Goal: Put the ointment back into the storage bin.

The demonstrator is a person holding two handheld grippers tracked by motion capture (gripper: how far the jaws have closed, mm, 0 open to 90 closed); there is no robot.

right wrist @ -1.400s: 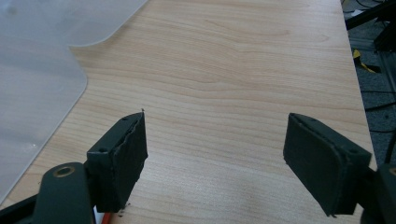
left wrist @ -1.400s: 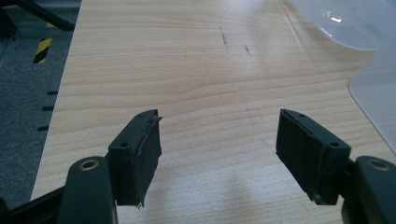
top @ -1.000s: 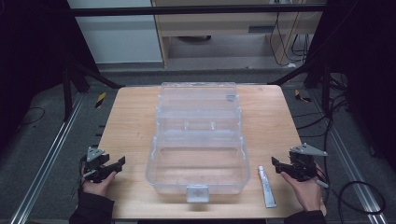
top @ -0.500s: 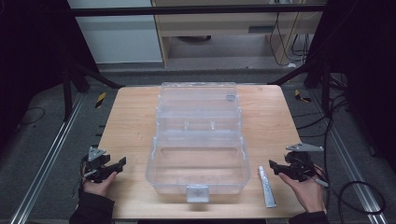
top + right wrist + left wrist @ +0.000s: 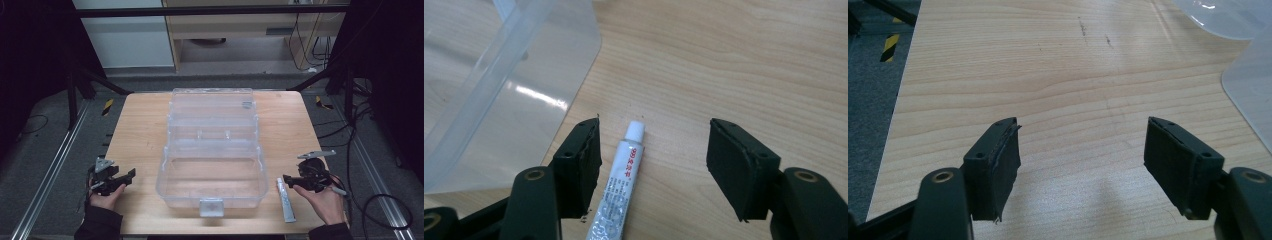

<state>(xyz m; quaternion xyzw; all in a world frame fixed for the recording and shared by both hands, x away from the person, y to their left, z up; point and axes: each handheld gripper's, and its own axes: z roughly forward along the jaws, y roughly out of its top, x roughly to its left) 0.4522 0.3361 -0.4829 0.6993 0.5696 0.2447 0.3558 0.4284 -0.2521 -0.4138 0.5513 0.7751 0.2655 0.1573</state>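
Lowered and drawn slightly nearer the person since a second ago, the right hand-held gripper (image 5: pixel 292 181) hangs with jaws wide apart over a small tube (image 5: pixel 620 187), which lies on the surface (image 5: pixel 140 130) between them, close by its left jaw. Likely it is lining up a grasp. Beyond that jaw sits the clear open box (image 5: pixel 212 145). The left hand-held gripper (image 5: pixel 1083 165), equally open, waits over bare wood.

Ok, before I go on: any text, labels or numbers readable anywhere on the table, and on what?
Tube beside the clear box: red and dark print runs along it, too small and blurred to read.
Clear box: no text I can make out.
Table: no text.
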